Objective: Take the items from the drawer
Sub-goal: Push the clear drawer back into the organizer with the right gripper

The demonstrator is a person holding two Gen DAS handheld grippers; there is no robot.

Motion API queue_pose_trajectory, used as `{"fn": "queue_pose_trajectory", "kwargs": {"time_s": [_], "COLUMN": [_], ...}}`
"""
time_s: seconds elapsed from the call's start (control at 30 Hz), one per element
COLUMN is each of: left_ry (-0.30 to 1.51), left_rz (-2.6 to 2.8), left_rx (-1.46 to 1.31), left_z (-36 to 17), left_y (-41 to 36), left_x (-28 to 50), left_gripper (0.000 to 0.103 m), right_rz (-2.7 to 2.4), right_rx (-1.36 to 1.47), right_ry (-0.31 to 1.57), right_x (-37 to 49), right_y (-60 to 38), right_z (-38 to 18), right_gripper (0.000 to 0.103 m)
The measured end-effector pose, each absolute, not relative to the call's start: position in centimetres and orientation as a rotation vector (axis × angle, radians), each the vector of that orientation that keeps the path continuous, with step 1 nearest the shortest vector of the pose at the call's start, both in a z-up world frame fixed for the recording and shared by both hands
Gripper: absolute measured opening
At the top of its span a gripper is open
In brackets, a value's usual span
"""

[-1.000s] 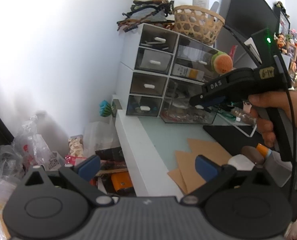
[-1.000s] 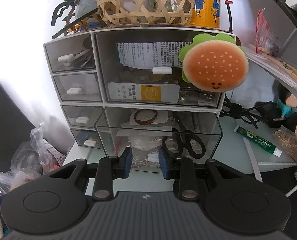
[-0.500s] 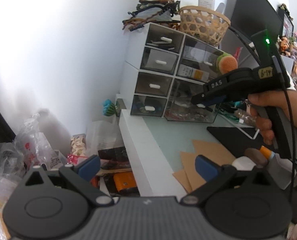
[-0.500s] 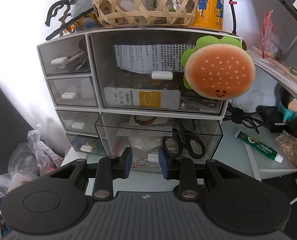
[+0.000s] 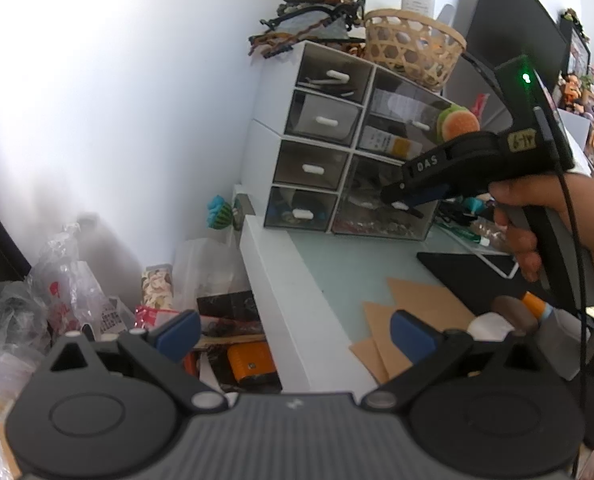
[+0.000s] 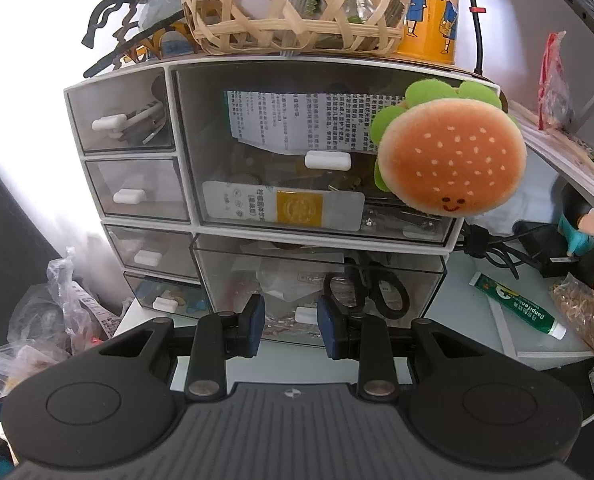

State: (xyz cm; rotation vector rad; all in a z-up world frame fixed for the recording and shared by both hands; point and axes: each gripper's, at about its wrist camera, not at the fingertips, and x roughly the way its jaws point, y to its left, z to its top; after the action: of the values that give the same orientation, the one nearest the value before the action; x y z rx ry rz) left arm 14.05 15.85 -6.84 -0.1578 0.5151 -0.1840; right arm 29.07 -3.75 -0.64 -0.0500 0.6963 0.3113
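— What had changed over the last second?

— Slightly pulled out, the clear lower-right drawer (image 6: 321, 280) stood further forward of the white drawer cabinet (image 6: 185, 148) than before, and the right gripper (image 6: 290, 326) had drawn back with it, so the cabinet sat smaller in the right wrist view.

— How was that gripper set?

— Its blue pads (image 6: 255, 318) stood narrow, either side of the small white drawer handle (image 6: 305, 315) at lower centre of the frame. Whether they actually pinched it I could not tell; a gap showed on each side.

— And what lay in the drawer?

— Black-handled scissors (image 6: 371, 292) sat behind the clear front, right of centre, among plastic packets and papers.

— The other hand?

— The left gripper (image 5: 293, 338) hung wide apart and held nothing, at the bottom of the left wrist view, above the white desk edge (image 5: 281, 300). Brown cardboard pieces (image 5: 425, 304) lay on the desk at lower right.

— Anything else near the cabinet?

— An orange plush burger with green trim (image 6: 451, 156) hung at the upper right drawer, and a woven bamboo basket (image 6: 289, 4) sat on top.
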Motion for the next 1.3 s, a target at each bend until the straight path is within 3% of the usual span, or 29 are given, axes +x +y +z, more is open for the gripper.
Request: {"fn": "queue_pose_trajectory", "kwargs": {"time_s": [1.13,1.3], "left_ry": [0.499,0.486], "left_rz": [-0.165,-0.174], "left_rx": [-0.121,-0.118], "left_z": [-6.6,-6.3], "left_y": [14.9,14.6], "left_x": [13.6,13.3], "left_gripper": [0.103,0.103], "right_rz": [0.325,0.324], "right_rx": [-0.042,-0.031], "right_ry": [0.723,0.727], "right_x": [28.6,27.5], "right_y": [-4.5,-4.9], "right_z": [0.6,1.2], "right_gripper": [0.033,0.038]}}
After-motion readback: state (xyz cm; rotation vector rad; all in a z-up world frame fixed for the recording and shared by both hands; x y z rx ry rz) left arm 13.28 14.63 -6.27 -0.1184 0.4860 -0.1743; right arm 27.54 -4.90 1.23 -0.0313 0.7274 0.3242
